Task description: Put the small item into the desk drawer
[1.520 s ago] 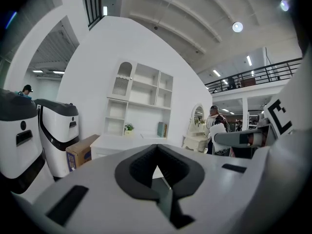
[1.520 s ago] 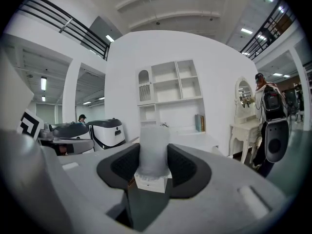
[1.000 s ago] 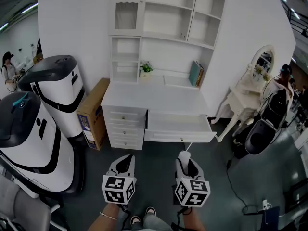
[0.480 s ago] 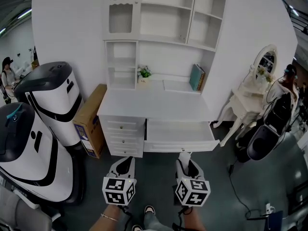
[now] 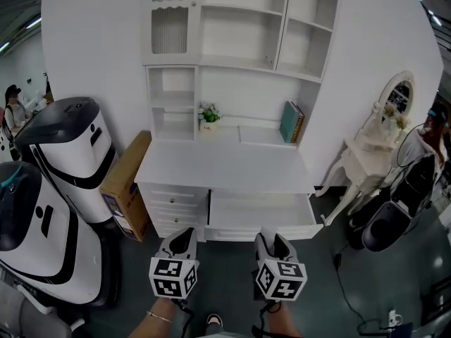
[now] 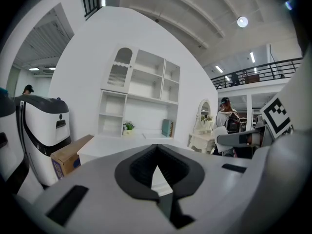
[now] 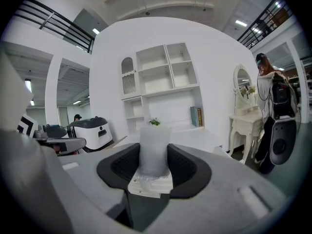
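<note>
Though the head view hides what lies between the jaws, the left gripper shows in its own view with jaws closed together on nothing. To its right, the right gripper is clamped on the small item, a pale upright cylinder, near the open desk drawer of the white desk.

- Two claws: left claw, right claw.
- One small white item.
- One white worktop, with one open drawer and three shut drawers.
- One potted plant.
- One teal book.
- Two white-and-black machines.
- One cardboard box.
- One dressing table, one oval mirror.
- Two people, one far left, one far right.
</note>
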